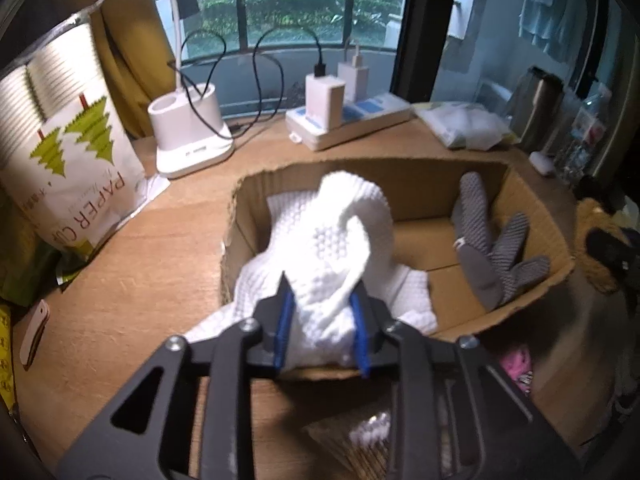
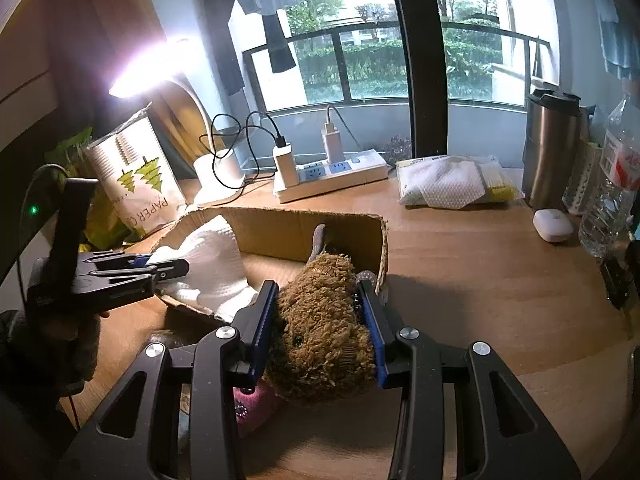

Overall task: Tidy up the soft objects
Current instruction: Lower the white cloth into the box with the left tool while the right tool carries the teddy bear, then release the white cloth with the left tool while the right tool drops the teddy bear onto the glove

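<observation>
A shallow cardboard box (image 1: 400,170) sits on the wooden desk. A white waffle cloth (image 1: 336,240) drapes over the box's near rim, partly inside. My left gripper (image 1: 323,292) hangs over that rim, its blue pads on either side of the cloth and parted; the cloth sits loosely between them. A grey glove (image 1: 492,256) lies in the box's right end. In the right wrist view, my right gripper (image 2: 318,286) is shut on a brown fuzzy plush toy (image 2: 320,332) just in front of the box (image 2: 300,224). The left gripper (image 2: 176,270) and cloth (image 2: 216,256) show at the left.
At the back stand a white lamp base (image 1: 188,132), a power strip with chargers (image 1: 348,120), a paper cup bag (image 1: 68,160) and a packet of white wipes (image 2: 452,186). At the right are a steel tumbler (image 2: 552,148), a water bottle (image 2: 612,184) and a white case (image 2: 552,225). A pink item (image 2: 256,400) lies under the plush.
</observation>
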The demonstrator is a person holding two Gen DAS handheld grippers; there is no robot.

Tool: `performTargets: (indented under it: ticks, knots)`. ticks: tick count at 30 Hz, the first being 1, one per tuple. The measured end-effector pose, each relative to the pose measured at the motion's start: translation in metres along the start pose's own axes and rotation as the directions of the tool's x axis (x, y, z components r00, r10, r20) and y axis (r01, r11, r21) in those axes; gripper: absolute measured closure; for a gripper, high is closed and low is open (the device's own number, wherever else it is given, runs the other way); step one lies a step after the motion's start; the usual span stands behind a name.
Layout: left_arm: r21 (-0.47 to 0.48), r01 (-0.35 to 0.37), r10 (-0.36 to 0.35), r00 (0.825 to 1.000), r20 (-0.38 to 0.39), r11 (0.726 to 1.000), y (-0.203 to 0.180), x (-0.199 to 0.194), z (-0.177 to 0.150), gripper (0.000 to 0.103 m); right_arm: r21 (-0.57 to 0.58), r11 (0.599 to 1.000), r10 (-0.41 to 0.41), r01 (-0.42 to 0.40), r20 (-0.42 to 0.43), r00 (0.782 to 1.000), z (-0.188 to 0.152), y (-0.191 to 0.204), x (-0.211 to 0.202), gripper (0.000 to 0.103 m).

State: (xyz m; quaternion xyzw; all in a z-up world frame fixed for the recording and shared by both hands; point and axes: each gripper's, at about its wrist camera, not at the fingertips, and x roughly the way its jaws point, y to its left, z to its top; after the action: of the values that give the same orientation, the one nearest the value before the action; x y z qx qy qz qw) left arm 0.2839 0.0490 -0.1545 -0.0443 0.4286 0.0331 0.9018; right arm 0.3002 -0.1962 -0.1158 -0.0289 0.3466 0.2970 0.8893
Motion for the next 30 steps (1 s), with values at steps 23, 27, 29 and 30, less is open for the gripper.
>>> performTargets:
  ticks: [23,27,29,30]
  knots:
    - [-0.054,0.082,-0.075,0.989,0.123,0.995,0.025,-0.024,0.006,0.049,0.015,0.997,-0.070,0.070,0.005,0.998,0.035,-0.010,0.060,0.049]
    - [-0.051,0.104,-0.097,0.986,0.137,0.993,0.023,-0.026,0.006,0.049,0.032,0.997,-0.070,0.070,0.000,0.998,0.035,-0.013,0.060,0.040]
    - [-0.046,0.109,-0.101,0.984,0.145,0.993,0.021,-0.029,0.006,0.049,0.026,0.997,-0.072,0.072,0.004,0.997,0.034,-0.012,0.055,0.040]
    - [-0.045,0.113,-0.105,0.983,0.151,0.993,0.020,-0.031,0.006,0.049,0.025,0.997,-0.072,0.072,0.006,0.997,0.034,-0.011,0.053,0.040]
